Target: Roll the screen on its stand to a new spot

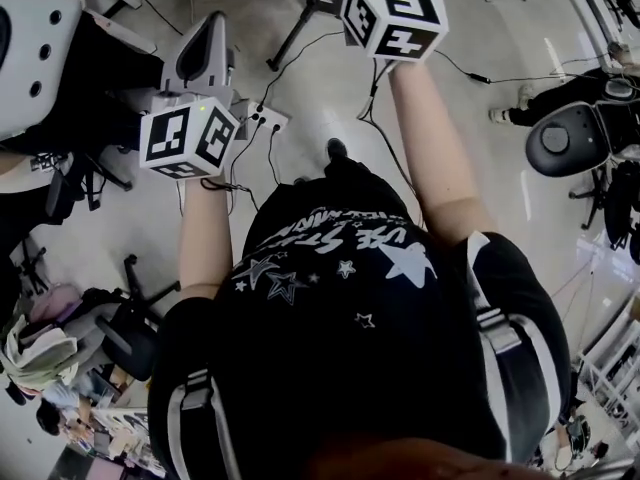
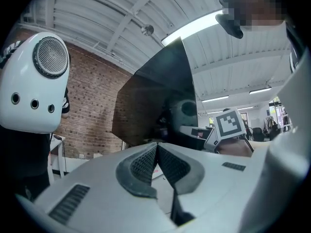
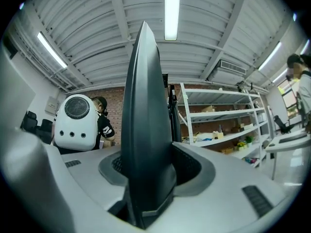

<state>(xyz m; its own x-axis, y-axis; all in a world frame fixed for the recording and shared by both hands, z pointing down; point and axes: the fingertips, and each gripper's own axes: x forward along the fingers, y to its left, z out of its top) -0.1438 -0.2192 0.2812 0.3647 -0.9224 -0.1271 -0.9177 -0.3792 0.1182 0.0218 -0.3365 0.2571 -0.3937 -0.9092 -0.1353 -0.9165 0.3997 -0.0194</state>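
The screen (image 3: 143,106) is a thin dark panel that I see edge-on in the right gripper view, rising from between the jaws. My right gripper (image 3: 148,166) is shut on that edge, both pads pressed to it. In the head view only its marker cube (image 1: 392,13) shows, at the top. In the left gripper view the same screen (image 2: 155,96) is a dark tilted slab just ahead. My left gripper (image 2: 156,147) is shut with its pads touching and nothing between them. It is held lower and to the left (image 1: 205,53), apart from the screen.
A person wearing a white pod-shaped backpack (image 2: 36,81) stands close on the left. A power strip with cables (image 1: 262,118) lies on the floor ahead, beside dark stand legs (image 1: 300,8). Office chairs (image 1: 130,328) are at left and right. Metal shelving (image 3: 218,125) lines the far wall.
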